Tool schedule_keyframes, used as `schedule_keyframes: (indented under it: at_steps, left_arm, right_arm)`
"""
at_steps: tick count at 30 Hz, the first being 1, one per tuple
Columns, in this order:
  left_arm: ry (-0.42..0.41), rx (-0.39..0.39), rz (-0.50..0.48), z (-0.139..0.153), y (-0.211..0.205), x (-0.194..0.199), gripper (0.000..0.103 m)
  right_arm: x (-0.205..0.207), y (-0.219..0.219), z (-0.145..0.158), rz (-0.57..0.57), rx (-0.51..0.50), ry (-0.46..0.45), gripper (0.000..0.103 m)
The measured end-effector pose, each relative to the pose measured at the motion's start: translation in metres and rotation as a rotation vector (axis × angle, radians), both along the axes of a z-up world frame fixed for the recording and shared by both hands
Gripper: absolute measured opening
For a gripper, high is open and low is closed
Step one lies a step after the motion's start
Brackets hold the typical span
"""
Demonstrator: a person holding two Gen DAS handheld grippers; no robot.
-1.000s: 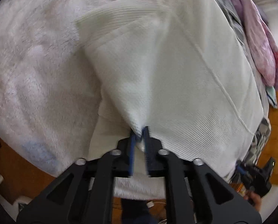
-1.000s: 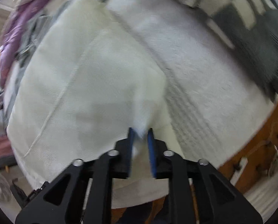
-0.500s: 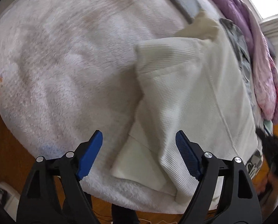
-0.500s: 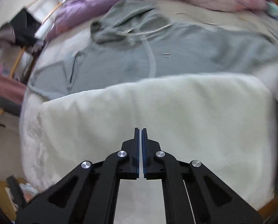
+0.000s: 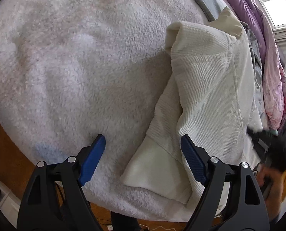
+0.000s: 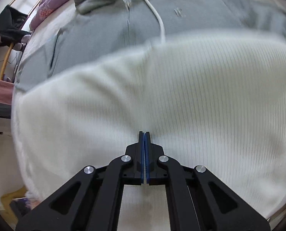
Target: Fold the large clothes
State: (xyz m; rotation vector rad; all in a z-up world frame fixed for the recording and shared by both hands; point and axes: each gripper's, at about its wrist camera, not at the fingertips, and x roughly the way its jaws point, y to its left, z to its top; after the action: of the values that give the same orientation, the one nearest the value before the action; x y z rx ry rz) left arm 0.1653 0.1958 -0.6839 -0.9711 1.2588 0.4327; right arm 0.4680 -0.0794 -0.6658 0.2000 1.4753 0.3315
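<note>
A cream ribbed knit garment [image 5: 206, 100] lies folded on a fluffy white blanket [image 5: 75, 67], with its smooth cream lining showing at the near corner. My left gripper [image 5: 143, 159] is open and empty, its blue pads straddling that near corner just above it. In the right wrist view the same cream garment [image 6: 162, 100] fills the frame, blurred. My right gripper [image 6: 144, 134] is shut with its pads together and nothing between them, low over the garment's surface.
A grey hoodie [image 6: 143, 17] with a white drawstring lies beyond the cream garment. Purple and pink bedding [image 5: 273, 73] is heaped along the far side. Wooden floor [image 5: 6, 154] shows beyond the blanket's edge. A dark chair [image 6: 10, 25] stands at the left.
My left gripper let go of the cream garment's corner, opened wide and drew back. My right gripper released its pinch of the fabric, shut empty and moved forward over the garment.
</note>
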Motion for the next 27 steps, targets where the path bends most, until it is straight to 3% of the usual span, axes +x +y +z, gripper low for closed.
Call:
schedule_keyframes:
  at_steps: [3,6,7,9,14,16,23,25,27]
  left_arm:
    - [-0.002,-0.003,-0.011,-0.002,-0.002,0.001,0.081]
    - [0.001,-0.003,-0.023,-0.004,-0.005,0.009,0.081]
    - [0.002,-0.002,-0.025,-0.006,-0.006,0.009,0.081]
    - [0.006,-0.002,-0.029,-0.008,-0.008,0.014,0.082]
    - [0.012,0.021,-0.068,-0.010,-0.019,0.033,0.080]
    - [0.001,0.014,-0.080,-0.010,-0.023,0.040,0.069]
    - [-0.029,-0.083,-0.090,-0.018,-0.038,0.059,0.056]
    - [-0.055,-0.131,-0.077,-0.019,-0.036,0.062,0.030]
    - [-0.075,-0.136,-0.084,-0.012,-0.034,0.062,0.015]
  right_arm:
    - [-0.049,-0.014,0.004,-0.020,0.021,0.016,0.000]
    - [-0.090,-0.024,-0.009,-0.034,0.022,0.113,0.000]
    - [-0.103,-0.028,-0.011,-0.045,0.041,0.099,0.000]
    - [-0.111,-0.027,-0.011,-0.022,0.029,0.060,0.000]
    - [-0.099,-0.022,-0.022,-0.026,0.026,0.072,0.000]
    - [-0.097,-0.021,-0.021,-0.022,0.031,0.070,0.000]
    - [-0.111,-0.025,-0.019,-0.034,0.025,0.032,0.000]
    - [-0.114,-0.026,-0.016,-0.043,0.026,0.027,0.000]
    - [-0.114,-0.029,-0.012,-0.039,0.023,0.019,0.000]
